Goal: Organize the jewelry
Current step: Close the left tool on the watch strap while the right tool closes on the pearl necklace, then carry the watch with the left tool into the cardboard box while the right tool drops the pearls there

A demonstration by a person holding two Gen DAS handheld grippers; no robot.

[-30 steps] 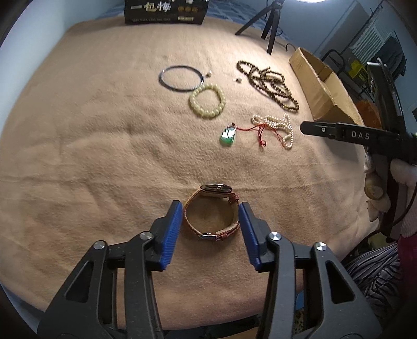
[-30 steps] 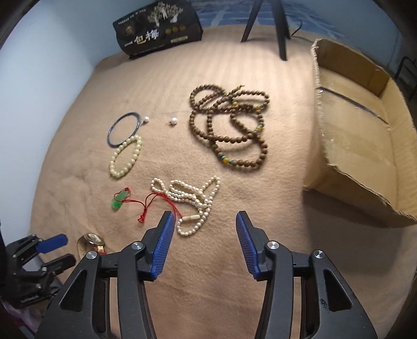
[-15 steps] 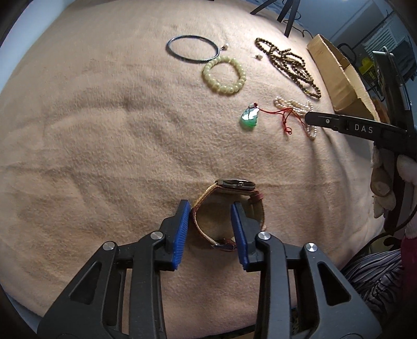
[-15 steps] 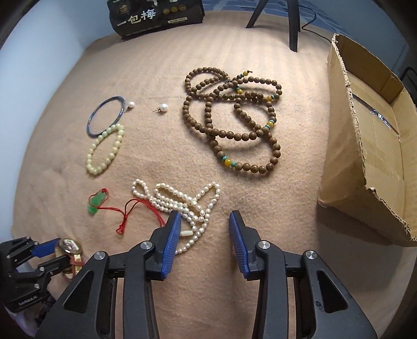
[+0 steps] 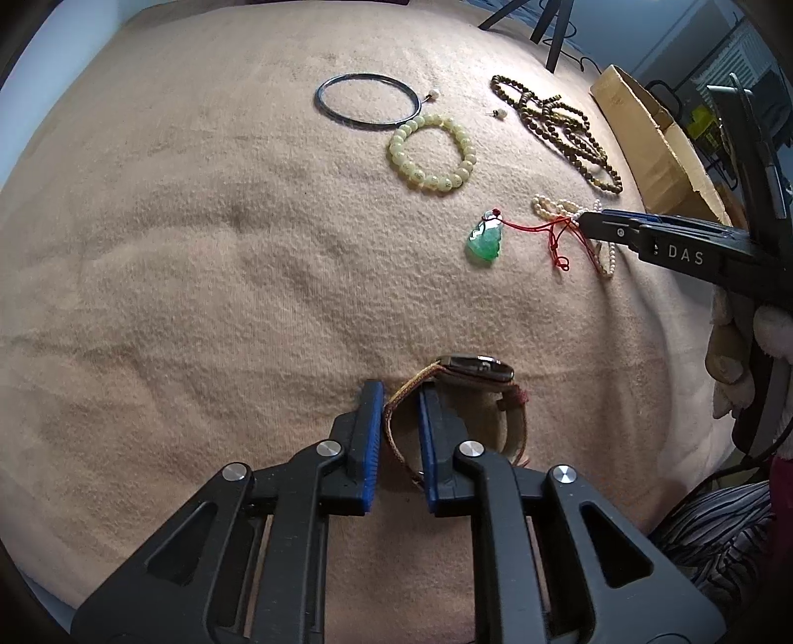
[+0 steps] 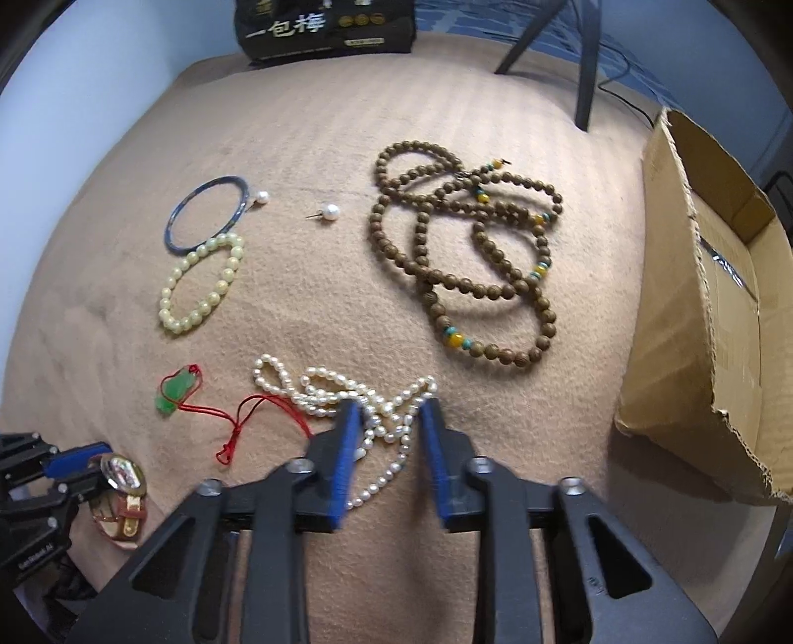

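A wristwatch with a brown strap [image 5: 471,391] stands on its side on the tan blanket near the front edge. My left gripper [image 5: 400,396] has one side of the strap between its nearly closed jaws. It also shows in the right wrist view [image 6: 121,483]. My right gripper [image 6: 389,416] is open, its jaws on either side of a white pearl necklace [image 6: 342,391]. A green jade pendant on red cord [image 6: 176,391], a pale bead bracelet [image 6: 203,282], a dark bangle [image 6: 208,213], two pearl studs [image 6: 329,213] and a long brown bead strand [image 6: 466,252] lie beyond.
An open cardboard box [image 6: 708,307] stands at the right edge of the blanket [image 5: 198,247]. A black packet with Chinese characters [image 6: 322,25] and tripod legs [image 6: 585,64] are at the far side. The blanket's front edge is close under both grippers.
My left gripper moved forward and narrowed from wide open around the watch to gripping one side of its strap. My right gripper moved forward and down over the pearl necklace.
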